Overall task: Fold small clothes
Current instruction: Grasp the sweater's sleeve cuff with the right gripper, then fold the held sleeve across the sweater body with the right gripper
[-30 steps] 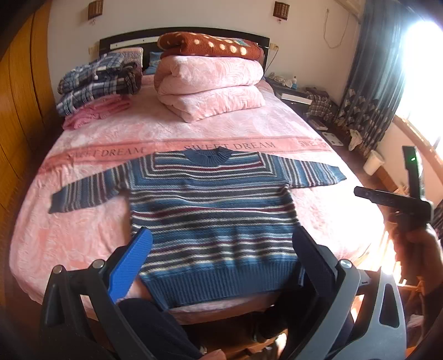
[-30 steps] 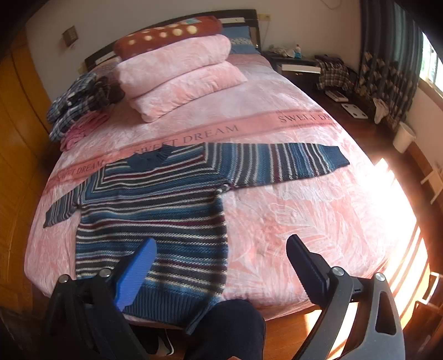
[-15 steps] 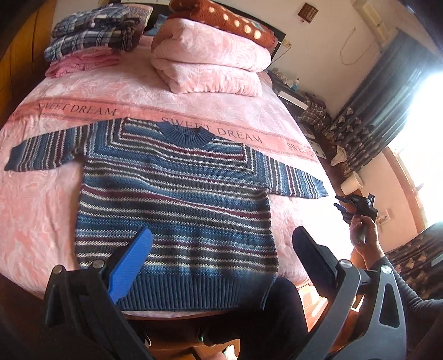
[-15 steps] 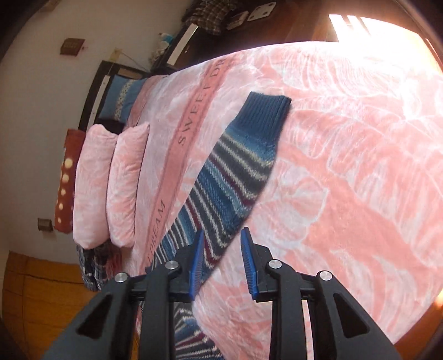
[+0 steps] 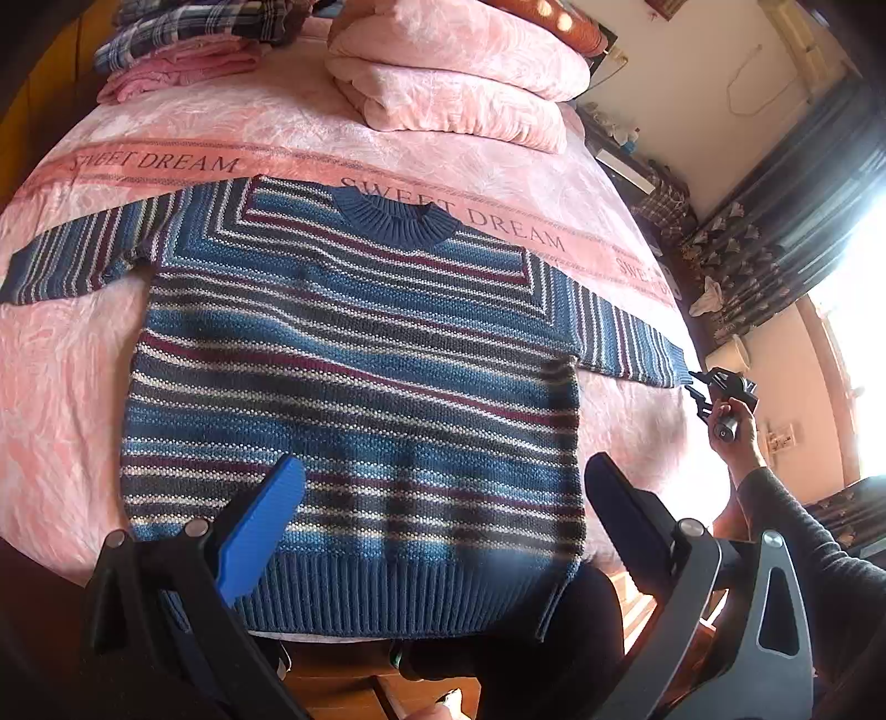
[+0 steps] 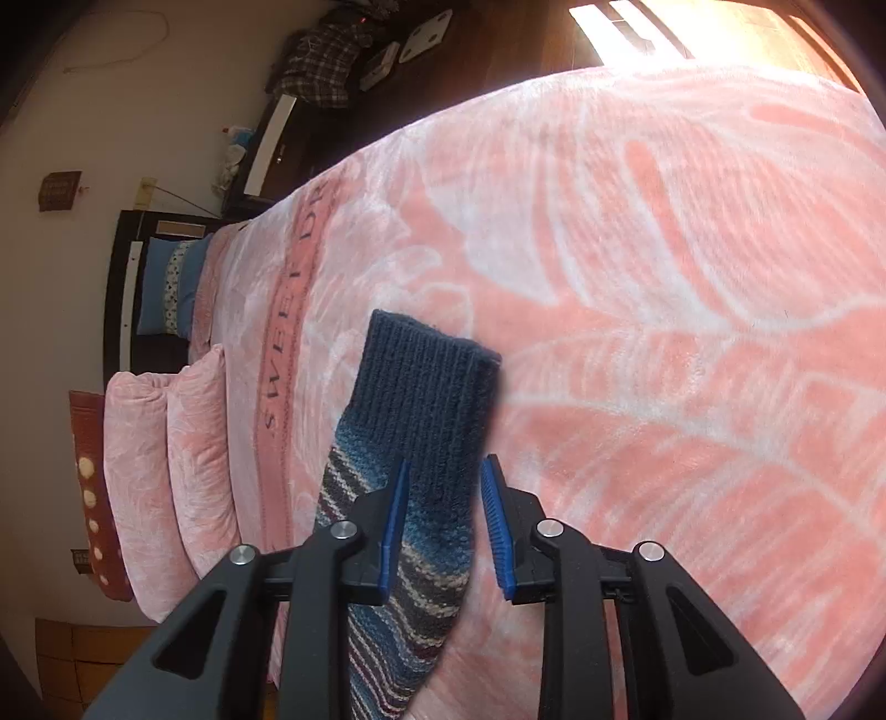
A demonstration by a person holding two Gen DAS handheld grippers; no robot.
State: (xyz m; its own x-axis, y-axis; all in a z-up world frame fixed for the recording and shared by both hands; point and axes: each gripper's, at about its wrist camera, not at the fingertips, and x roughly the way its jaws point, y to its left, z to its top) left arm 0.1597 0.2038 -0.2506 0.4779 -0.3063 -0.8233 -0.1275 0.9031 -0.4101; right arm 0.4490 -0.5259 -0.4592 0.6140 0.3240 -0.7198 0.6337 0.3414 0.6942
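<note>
A blue, white and maroon striped sweater [image 5: 354, 387] lies flat on the pink bed [image 5: 66, 387], front up, with both sleeves spread out. My left gripper [image 5: 443, 498] hovers open above the lower body of the sweater, near its ribbed hem, holding nothing. My right gripper [image 6: 443, 487] is tipped on its side at the right sleeve's dark blue cuff [image 6: 426, 376]. Its jaws are narrowed and the sleeve runs between the blue pads, with a small gap still showing at one pad. In the left wrist view the right gripper [image 5: 714, 387] sits at the sleeve end, held by a hand [image 5: 736, 437].
Folded pink quilts [image 5: 459, 72] and a stack of plaid and pink clothes [image 5: 188, 33] lie at the head of the bed. A bedside cabinet [image 6: 266, 149] and dark curtains [image 5: 775, 232] stand to the right. A dark trouser leg [image 5: 498, 653] is at the bed's foot edge.
My right gripper went from wide open over the bed to the right sleeve cuff, rolled sideways and narrowed its jaws around it. My left gripper moved closer over the sweater, staying open.
</note>
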